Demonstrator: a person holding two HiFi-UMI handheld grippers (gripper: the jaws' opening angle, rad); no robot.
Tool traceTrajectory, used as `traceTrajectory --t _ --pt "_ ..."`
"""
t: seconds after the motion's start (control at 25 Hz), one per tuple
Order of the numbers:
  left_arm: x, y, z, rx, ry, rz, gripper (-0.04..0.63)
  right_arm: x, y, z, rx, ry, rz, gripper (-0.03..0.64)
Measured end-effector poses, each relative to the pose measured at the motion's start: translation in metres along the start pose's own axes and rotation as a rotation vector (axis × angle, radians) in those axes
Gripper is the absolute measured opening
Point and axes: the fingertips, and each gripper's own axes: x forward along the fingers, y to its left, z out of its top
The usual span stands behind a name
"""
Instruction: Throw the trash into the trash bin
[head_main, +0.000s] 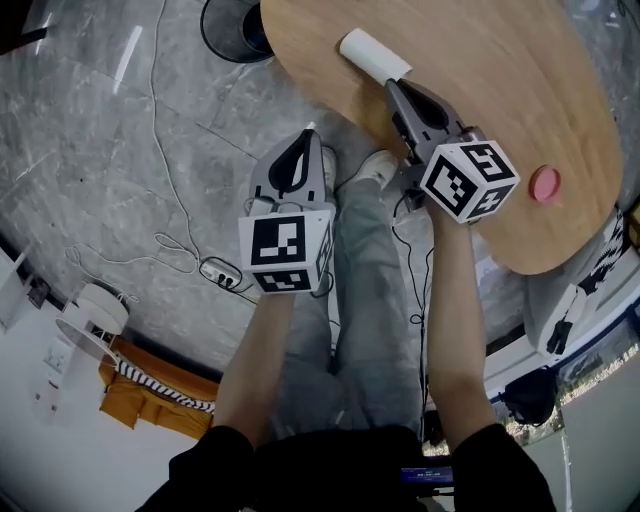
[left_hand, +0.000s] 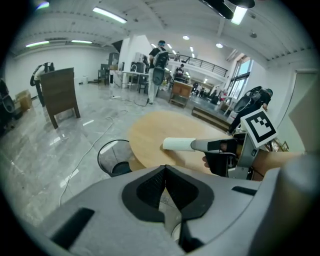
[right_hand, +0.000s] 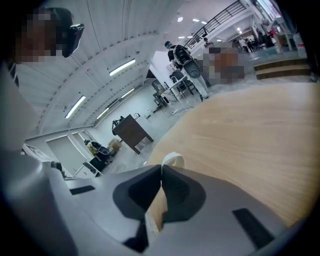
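**A:** Start nearest. What is the left gripper doing?

**B:** The left gripper (head_main: 305, 140) hangs over the floor beside the person's leg. Its jaws are together with nothing between them.

**A:** And the other one?

**B:** The right gripper (head_main: 392, 88) reaches over the bench (head_main: 500, 90), and its jaws are clamped on one end of the white paper cup (head_main: 373, 54). I take it for a cup, though it could be a rolled paper tube. It sticks out past the jaws above the wood. I cannot tell whether it touches the bench.

**A:** How will it handle?

**B:** I judge it light and thin-walled, since the pinched wall folds flat between the pads. It should crush rather than break and weigh almost nothing. Held by one wall it may swing, so a grip across the body would be steadier. For a short carry the present pinch looks sufficient.

**A:** Where is the bin?

**B:** The black mesh trash bin (left_hand: 106, 157) stands open on the floor, just beyond the bench's edge.

**A:** Is there any writing?

**B:** I can read none. The cup looks plain, and the marker cube (head_main: 468, 180) shows only black-and-white squares. The pink disc (head_main: 545, 183) farther along the bench is too small to tell.
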Motion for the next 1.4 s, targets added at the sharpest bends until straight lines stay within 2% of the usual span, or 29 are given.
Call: traceTrajectory --t 0.68,0.96,1.12,1.16,1.24,1.28,1.32,1.36,1.4 --pt "-0.051 0.129 -0.006 -0.204 -0.095 0.212 0.006 0.144 0.124 0.031 -0.376 0.112 0.109 0.014" --pt "-0.074 0.168 -0.018 -0.239 -0.106 0.256 0.006 0.196 0.143 0.029 -0.454 0.149 0.063 0.014" --pt "-0.085 0.184 -0.014 -0.249 -0.12 0.267 0.006 0.22 0.141 0.02 -0.47 0.177 0.008 0.016" --pt "-0.086 0.186 -0.012 -0.248 -0.124 0.266 0.006 0.225 0.14 0.016 -0.455 0.185 0.008 0.024" --pt "-0.088 0.188 -0.011 -0.243 -0.127 0.262 0.006 0.229 0.137 0.009 -0.392 0.207 0.014 0.18" --pt "-0.088 0.188 -0.011 -0.241 -0.125 0.26 0.006 0.227 0.135 0.008 -0.362 0.209 0.01 0.168" --pt "-0.087 0.188 -0.013 -0.239 -0.122 0.259 0.006 0.222 0.134 0.008 -0.347 0.2 0.002 0.083" --pt "-0.086 0.186 -0.014 -0.237 -0.117 0.256 0.006 0.215 0.132 0.009 -0.344 0.184 -0.003 0.031" --pt "-0.084 0.184 -0.016 -0.234 -0.111 0.252 0.006 0.206 0.132 0.009 -0.348 0.169 -0.002 0.028"
